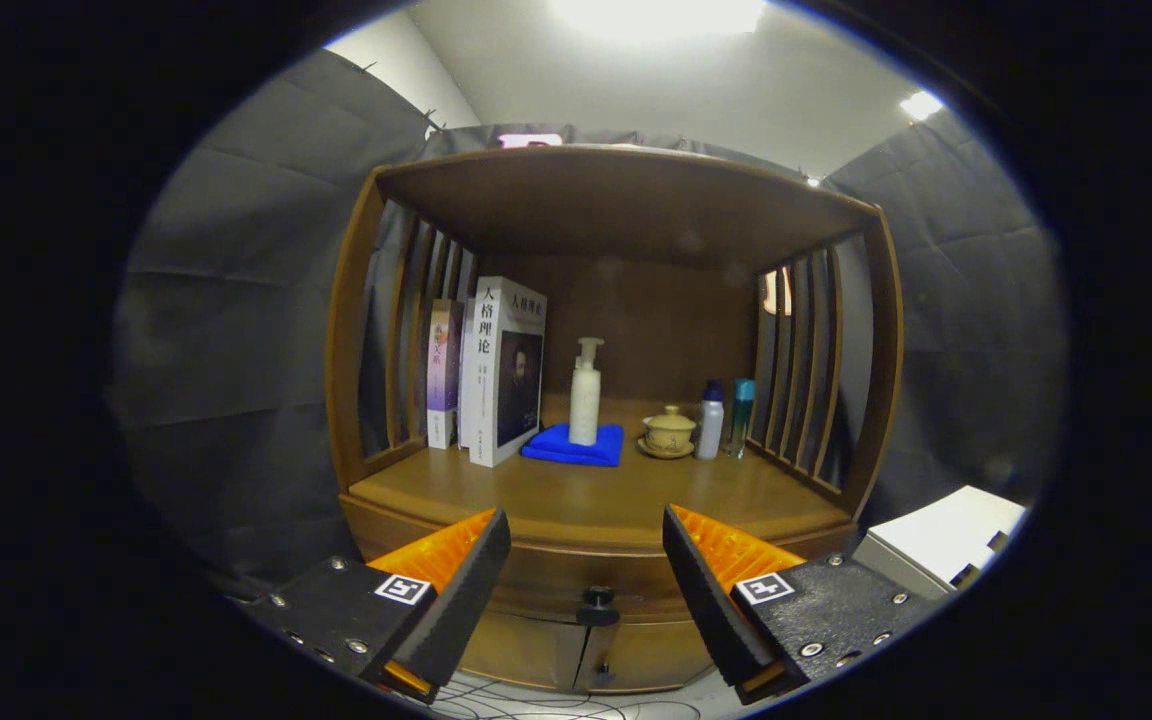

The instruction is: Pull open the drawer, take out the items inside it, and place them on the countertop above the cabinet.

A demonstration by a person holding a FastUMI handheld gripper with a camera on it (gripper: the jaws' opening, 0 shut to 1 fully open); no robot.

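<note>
A wooden cabinet stands ahead of me, its countertop [586,495] under a slatted hutch. Below the countertop runs the drawer front [576,575], closed, with a small dark knob [596,598] at its middle. My gripper [586,545] is open, its two fingers spread wide to either side of the knob and some way short of it, with nothing between them. What lies inside the drawer is hidden.
On the countertop stand two books [496,370] at the left, a white pump bottle [585,395] on a folded blue cloth [573,445], a lidded tea bowl [669,432] and two small bottles [724,418]. Lower cabinet doors [576,655] sit beneath the drawer. A white box [946,540] is at the right.
</note>
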